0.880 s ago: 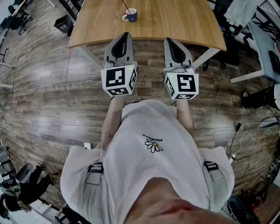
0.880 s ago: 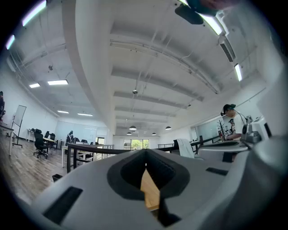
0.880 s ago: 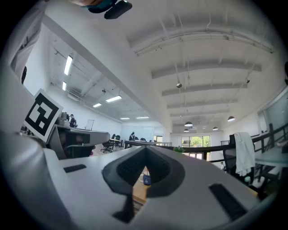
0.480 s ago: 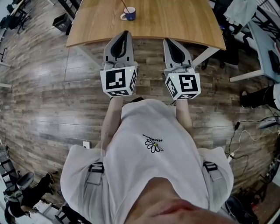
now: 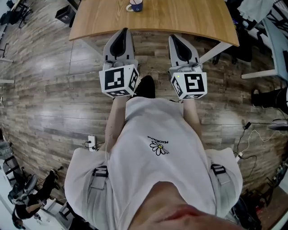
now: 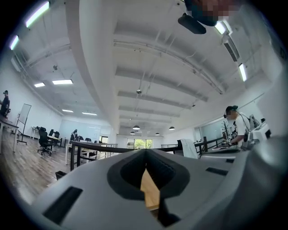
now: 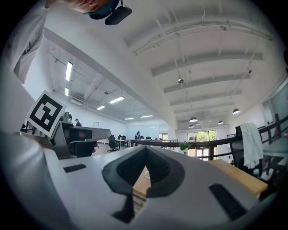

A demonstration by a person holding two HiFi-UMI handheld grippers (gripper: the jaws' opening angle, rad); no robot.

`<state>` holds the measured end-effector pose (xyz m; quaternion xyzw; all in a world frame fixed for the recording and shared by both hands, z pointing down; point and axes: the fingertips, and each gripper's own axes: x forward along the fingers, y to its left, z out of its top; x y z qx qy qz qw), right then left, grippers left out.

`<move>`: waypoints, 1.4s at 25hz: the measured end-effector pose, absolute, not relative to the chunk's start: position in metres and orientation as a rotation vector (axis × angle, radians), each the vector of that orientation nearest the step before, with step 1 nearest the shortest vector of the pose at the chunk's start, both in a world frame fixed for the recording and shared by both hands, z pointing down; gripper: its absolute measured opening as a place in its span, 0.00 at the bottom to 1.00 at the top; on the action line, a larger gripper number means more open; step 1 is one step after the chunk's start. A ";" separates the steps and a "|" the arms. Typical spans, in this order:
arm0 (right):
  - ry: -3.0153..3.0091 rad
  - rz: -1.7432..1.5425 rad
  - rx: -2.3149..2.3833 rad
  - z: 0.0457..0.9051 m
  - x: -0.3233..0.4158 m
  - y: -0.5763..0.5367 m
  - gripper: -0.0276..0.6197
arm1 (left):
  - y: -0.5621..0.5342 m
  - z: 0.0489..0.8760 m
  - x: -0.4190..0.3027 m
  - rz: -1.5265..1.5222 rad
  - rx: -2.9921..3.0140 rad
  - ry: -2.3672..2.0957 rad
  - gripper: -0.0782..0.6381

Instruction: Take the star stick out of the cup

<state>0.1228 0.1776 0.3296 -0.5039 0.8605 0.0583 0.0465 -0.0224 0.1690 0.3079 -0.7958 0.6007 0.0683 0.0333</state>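
A blue cup with a white rim (image 5: 134,6) stands on the wooden table (image 5: 180,22) at the very top edge of the head view. The star stick in it is cut off by the frame. My left gripper (image 5: 121,32) and right gripper (image 5: 174,38) are held side by side, about level, at the table's near edge, well short of the cup. Both are shut with nothing between the jaws. In the left gripper view the left gripper's (image 6: 145,152) tips meet, with a strip of tabletop showing under them. The same holds for the right gripper (image 7: 146,149).
The person's black shoe (image 5: 145,86) shows on the wood floor between the two marker cubes. White table legs (image 5: 216,50) slant under the table. A black bin (image 5: 63,13) stands at its left, a power strip (image 5: 91,143) and cables (image 5: 252,139) lie on the floor.
The table and cup have slid toward the top edge of the head view. A black shoe has come into view between the grippers. Both grippers stay shut and side by side.
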 end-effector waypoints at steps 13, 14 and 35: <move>2.651 0.251 -1.557 0.334 0.111 0.113 0.05 | 0.097 0.303 -0.039 0.311 -2.419 1.844 0.13; 2.655 0.252 -1.566 0.337 0.110 0.104 0.05 | 0.088 0.304 -0.039 0.311 -2.426 1.835 0.13; 2.668 0.134 -1.542 0.301 0.050 -0.152 0.05 | -0.163 0.259 -0.086 0.408 -2.440 1.739 0.13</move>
